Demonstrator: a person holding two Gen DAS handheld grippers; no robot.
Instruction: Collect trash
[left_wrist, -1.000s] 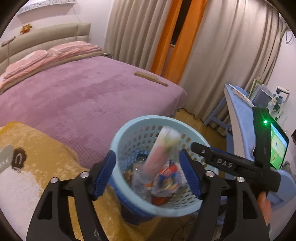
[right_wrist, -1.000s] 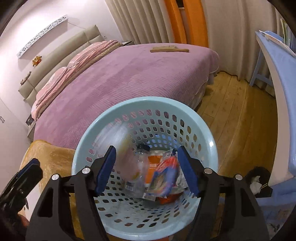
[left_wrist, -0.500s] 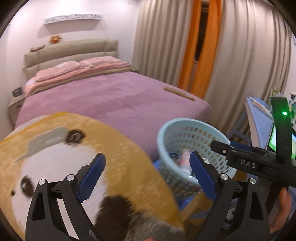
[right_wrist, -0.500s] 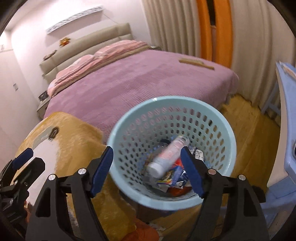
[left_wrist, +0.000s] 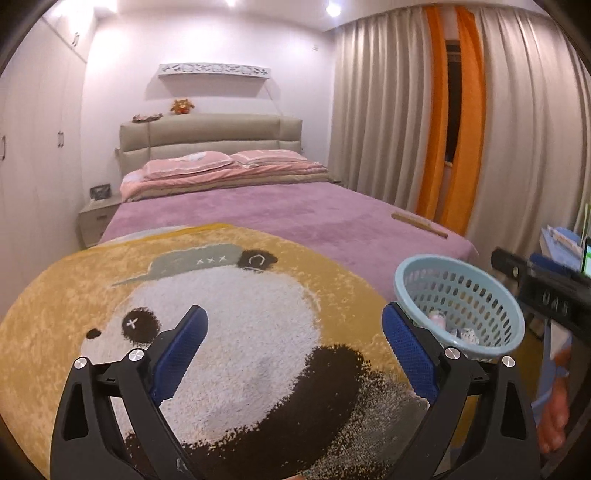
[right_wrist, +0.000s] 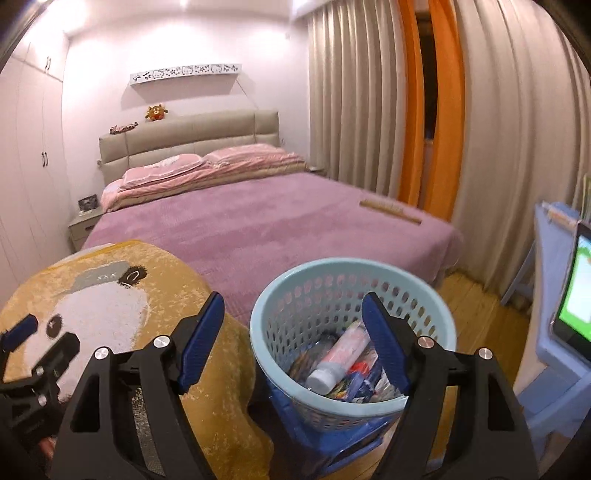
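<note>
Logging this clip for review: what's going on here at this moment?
A person holds two grippers in a bedroom, collecting trash. The left gripper and right gripper are both open and empty. The blue basket beside the bed already holds a tube and wrappers.

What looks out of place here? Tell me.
A long wooden stick lies alone on the purple bed near its far corner. Otherwise nothing stands out; the trash sits inside the blue basket.

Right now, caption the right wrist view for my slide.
Open right claw above light blue basket holding a pink tube and wrappers, beside purple bed.
</note>
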